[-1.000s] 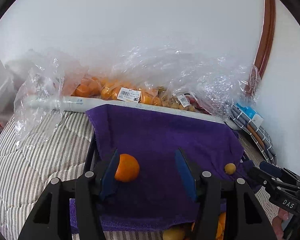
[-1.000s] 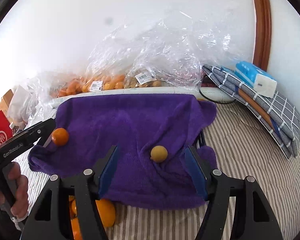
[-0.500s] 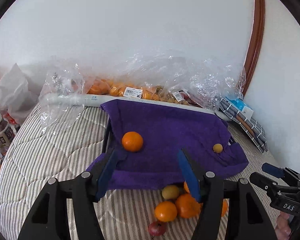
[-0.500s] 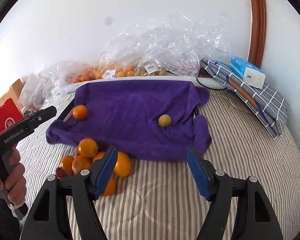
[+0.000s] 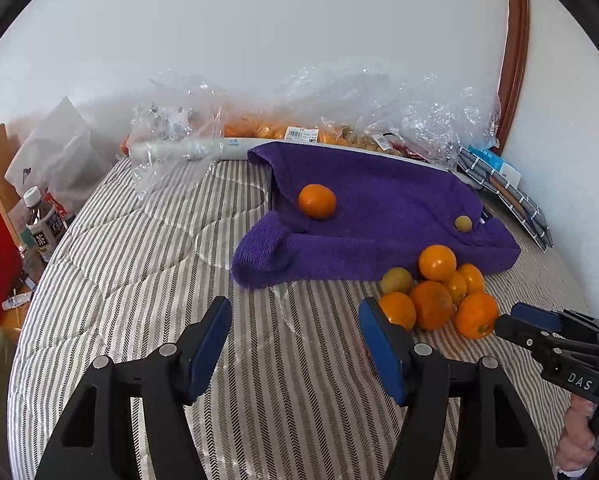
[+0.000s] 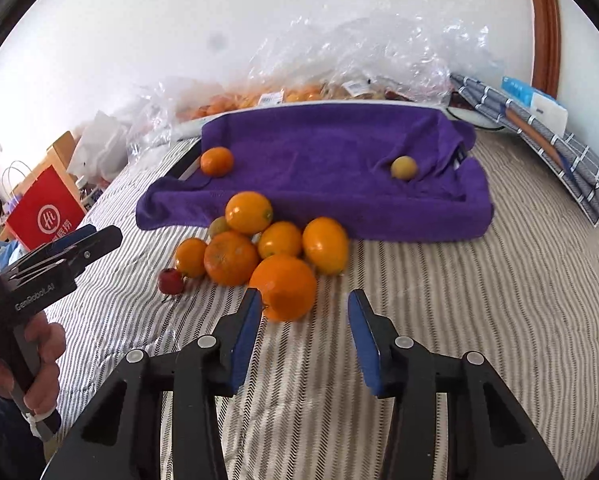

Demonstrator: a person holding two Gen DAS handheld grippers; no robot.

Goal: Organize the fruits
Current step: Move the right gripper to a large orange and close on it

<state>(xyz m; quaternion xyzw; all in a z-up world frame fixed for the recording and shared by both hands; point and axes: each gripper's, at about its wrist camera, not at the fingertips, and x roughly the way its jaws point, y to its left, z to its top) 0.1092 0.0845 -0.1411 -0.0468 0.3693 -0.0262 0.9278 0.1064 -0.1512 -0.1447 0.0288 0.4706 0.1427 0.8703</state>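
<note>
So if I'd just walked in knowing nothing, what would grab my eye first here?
Probably the heap of oranges piled on the striped bedcover, just in front of the purple towel. That towel holds two lone fruits, an orange at its left end and a small yellow fruit at its right. Both the left gripper and the right gripper hang open, empty, near the heap.

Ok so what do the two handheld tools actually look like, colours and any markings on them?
Both are black plastic frames with silver bolts and blue pads on two fingers. The left tool shows white "GenRobot.AI" lettering in the right wrist view; the right tool shows white "DAS" in the left wrist view. A bare hand grips the left handle; no cables are clearly visible.
</note>
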